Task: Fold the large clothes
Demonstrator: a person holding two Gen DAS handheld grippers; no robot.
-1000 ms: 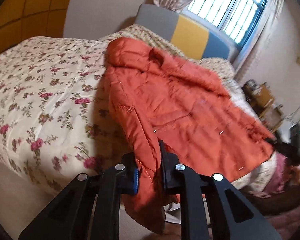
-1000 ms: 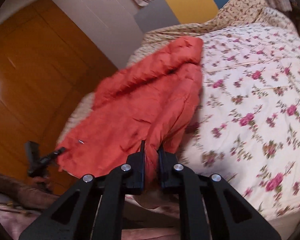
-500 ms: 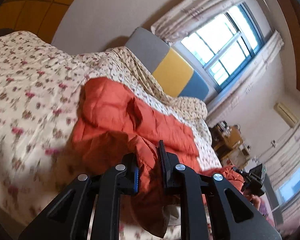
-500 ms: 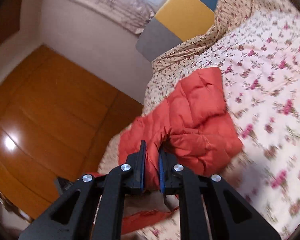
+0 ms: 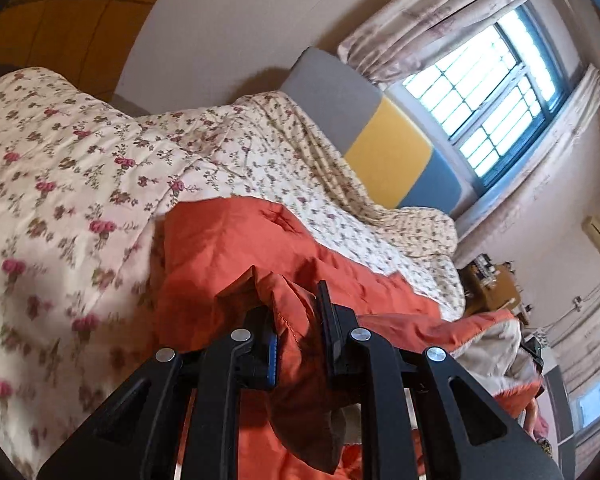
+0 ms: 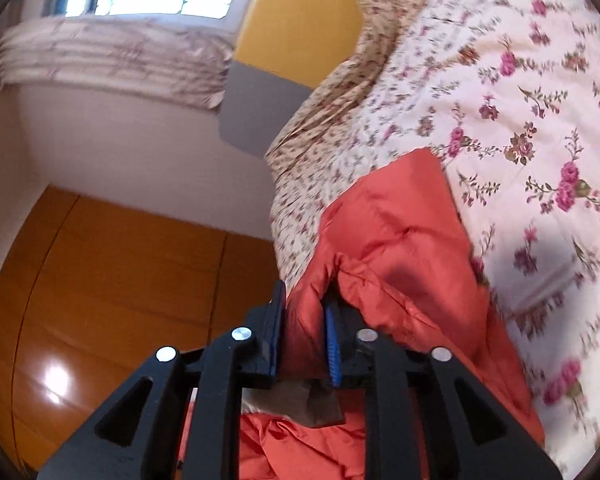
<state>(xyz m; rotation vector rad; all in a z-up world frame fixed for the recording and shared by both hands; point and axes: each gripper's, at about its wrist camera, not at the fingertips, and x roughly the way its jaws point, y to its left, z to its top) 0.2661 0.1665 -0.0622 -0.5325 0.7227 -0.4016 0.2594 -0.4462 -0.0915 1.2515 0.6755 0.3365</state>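
Both grippers have carried the orange jacket [image 5: 228, 248] hem up the bed [image 5: 60, 184]. Left gripper [image 5: 296, 320] stays clamped on it; right gripper [image 6: 304, 320], jaws just easing open around cloth, risks dropping it and spoiling the fold.

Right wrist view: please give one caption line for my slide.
Right tongs with a fold of the orange padded jacket between the just-widening jaws, above a floral quilt.

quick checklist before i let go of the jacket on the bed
1. Left tongs clamped on jacket hem: ok.
2. Right tongs: jaws have just been opening, fabric between them; firm grip: cannot tell.
3. Jacket folded over itself on the quilt: ok.
4. Fold edges aligned: cannot tell, near part is hidden by the tongs.
5. Jacket fully on the bed: not ok, fabric hangs below both tongs.
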